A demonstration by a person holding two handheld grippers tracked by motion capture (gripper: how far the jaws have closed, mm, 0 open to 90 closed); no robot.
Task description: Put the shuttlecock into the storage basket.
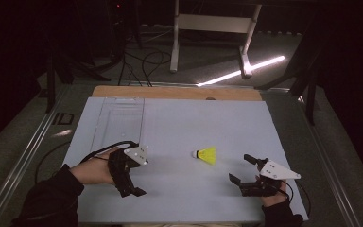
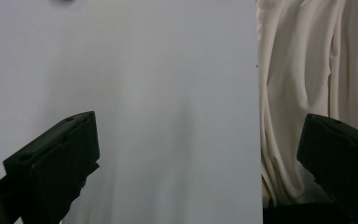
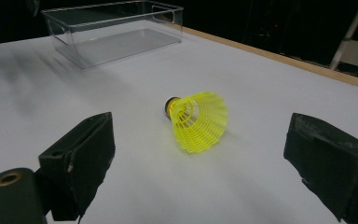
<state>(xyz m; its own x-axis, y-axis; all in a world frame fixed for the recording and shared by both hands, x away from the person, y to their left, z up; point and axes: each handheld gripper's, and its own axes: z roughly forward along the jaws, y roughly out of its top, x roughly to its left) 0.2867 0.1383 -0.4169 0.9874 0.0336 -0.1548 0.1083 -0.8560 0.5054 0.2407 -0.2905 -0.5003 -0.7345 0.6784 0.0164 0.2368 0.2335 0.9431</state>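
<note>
Right gripper view: yellow shuttlecock (image 3: 196,119) lies on side on grey table (image 3: 270,84), between spread jaws, just ahead, untouched. Right gripper (image 1: 246,169) released, empty. Left gripper (image 1: 126,177) also spread, empty, near table's front edge. Clear bin (image 3: 116,30) at far corner. Likely step: pick up shuttlecock. Advise closing gently on mesh skirt; light, could roll or crush.

Surface (image 1: 179,127) top is matt pale grey, smooth, with a bare wood strip (image 1: 177,92) along its far edge. Shuttlecock (image 3: 196,120): yellow plastic mesh skirt, slightly glossy, dark cap. Bin (image 3: 114,32) at far left is clear glossy plastic. Right claw (image 3: 205,163) pads are matt black, rough-edged. Cream cloth (image 2: 307,70), soft and creased, hangs past the near edge.
</note>
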